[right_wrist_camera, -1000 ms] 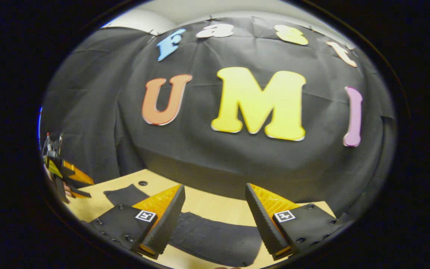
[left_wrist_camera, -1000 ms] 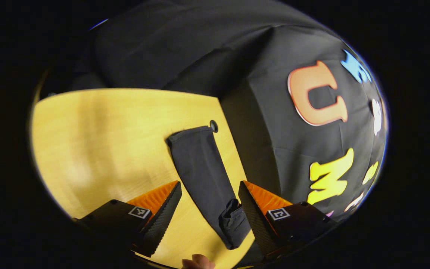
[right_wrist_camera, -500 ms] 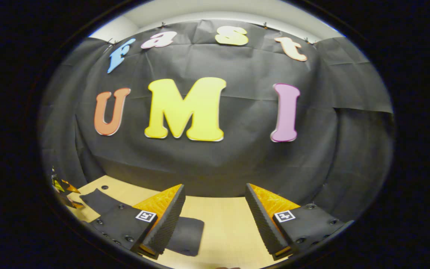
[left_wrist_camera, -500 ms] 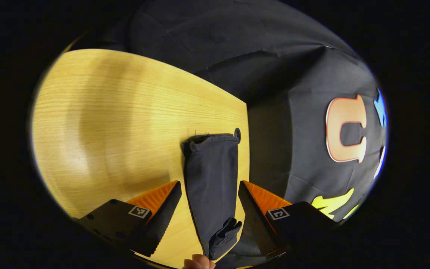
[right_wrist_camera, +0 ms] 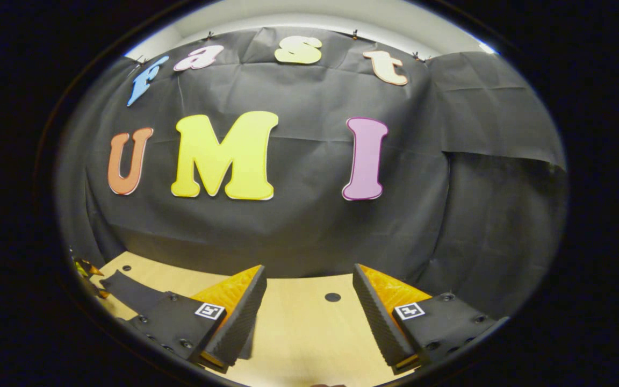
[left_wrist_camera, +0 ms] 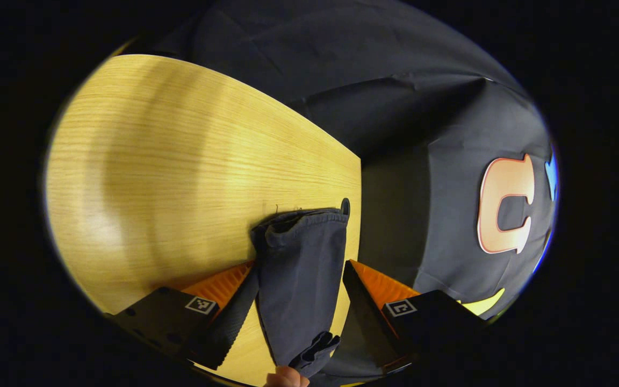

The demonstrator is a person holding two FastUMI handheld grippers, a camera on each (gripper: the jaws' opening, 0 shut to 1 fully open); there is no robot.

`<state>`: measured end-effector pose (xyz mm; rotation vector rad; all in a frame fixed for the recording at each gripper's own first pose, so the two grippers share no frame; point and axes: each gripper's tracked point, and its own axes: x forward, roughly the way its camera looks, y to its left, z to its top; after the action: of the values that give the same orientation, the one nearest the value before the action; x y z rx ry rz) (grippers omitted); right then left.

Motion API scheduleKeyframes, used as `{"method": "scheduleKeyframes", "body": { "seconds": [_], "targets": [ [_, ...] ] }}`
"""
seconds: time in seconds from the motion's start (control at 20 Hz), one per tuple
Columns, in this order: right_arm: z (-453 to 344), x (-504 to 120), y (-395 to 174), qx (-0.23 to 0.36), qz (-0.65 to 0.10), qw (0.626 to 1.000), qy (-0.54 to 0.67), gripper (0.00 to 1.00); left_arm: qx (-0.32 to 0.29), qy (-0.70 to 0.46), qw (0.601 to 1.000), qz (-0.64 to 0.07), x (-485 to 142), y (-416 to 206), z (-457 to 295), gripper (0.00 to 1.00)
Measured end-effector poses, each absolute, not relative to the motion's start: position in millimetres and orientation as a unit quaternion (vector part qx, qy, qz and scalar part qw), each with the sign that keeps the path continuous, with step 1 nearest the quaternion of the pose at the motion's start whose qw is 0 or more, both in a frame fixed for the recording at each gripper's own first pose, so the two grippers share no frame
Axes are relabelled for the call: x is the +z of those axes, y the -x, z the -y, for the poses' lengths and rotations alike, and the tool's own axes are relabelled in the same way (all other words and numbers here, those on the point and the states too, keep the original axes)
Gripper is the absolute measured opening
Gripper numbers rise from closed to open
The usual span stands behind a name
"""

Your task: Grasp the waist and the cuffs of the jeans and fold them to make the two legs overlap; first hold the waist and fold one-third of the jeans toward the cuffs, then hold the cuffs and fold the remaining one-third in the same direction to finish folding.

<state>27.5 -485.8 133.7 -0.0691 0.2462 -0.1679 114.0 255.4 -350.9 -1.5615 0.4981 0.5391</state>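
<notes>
Left gripper (left_wrist_camera: pixel 301 282): jaws spread wide, one finger on either side of a dark leg of the jeans (left_wrist_camera: pixel 299 269), pinching nothing. The leg runs from 6 o'clock up to its cuff (left_wrist_camera: pixel 301 219) at screen centre, lying along the table (left_wrist_camera: pixel 180 161) edge beside a small dark hole (left_wrist_camera: pixel 345 206). A fingertip (left_wrist_camera: pixel 286 377) shows at 6 o'clock.

Right gripper (right_wrist_camera: pixel 309 301): jaws likewise apart and empty above bare table; in the right gripper view the jeans trail off at 8 o'clock behind its left finger.

Judged step: taking hold of the cuff end. To do it well, advance the left gripper toward 12 o'clock until the fingers bracket the hem, lower onto the wood, and close on both cloth layers. The right gripper should turn toward the garment first.
</notes>
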Motion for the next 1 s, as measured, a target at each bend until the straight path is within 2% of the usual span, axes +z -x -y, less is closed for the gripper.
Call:
{"method": "scheduleKeyframes", "body": {
  "seconds": [0.15, 0.25, 0.35, 0.45, 0.6, 0.75, 1.0],
  "targets": [
    [487.6, 132.0, -27.1, -0.085, -0.130, 0.987, 0.035, 0.99, 0.212, 0.696, 0.656, -0.203, -349.2, -127.1, -253.5, 0.98],
    [489.4, 131.7, -26.2, -0.086, -0.132, 0.987, 0.038, 0.99, 0.207, 0.682, 0.666, -0.220, -361.9, -126.3, -249.2, 0.95],
    [491.6, 134.4, -24.5, -0.088, -0.133, 0.986, 0.043, 0.99, 0.232, 0.664, 0.668, -0.242, -383.4, -119.2, -249.5, 0.54],
    [494.2, 136.8, -21.5, -0.089, -0.133, 0.986, 0.047, 0.99, 0.232, 0.671, 0.665, -0.231, -382.4, -126.4, -251.4, 0.13],
    [495.8, 137.9, -19.2, -0.088, -0.134, 0.986, 0.053, 0.99, 0.220, 0.647, 0.694, -0.230, -375.6, -123.9, -248.4, 0.06],
    [497.7, 136.2, -16.0, -0.087, -0.140, 0.985, 0.050, 0.99, 0.189, 0.601, 0.747, -0.214, -343.6, -126.7, -243.4, 0.05],
    [495.2, 140.9, -12.9, -0.077, -0.136, 0.986, 0.060, 0.99, 0.139, 0.535, 0.812, -0.190, -268.0, -138.3, -212.3, 0.06]
  ]
}}
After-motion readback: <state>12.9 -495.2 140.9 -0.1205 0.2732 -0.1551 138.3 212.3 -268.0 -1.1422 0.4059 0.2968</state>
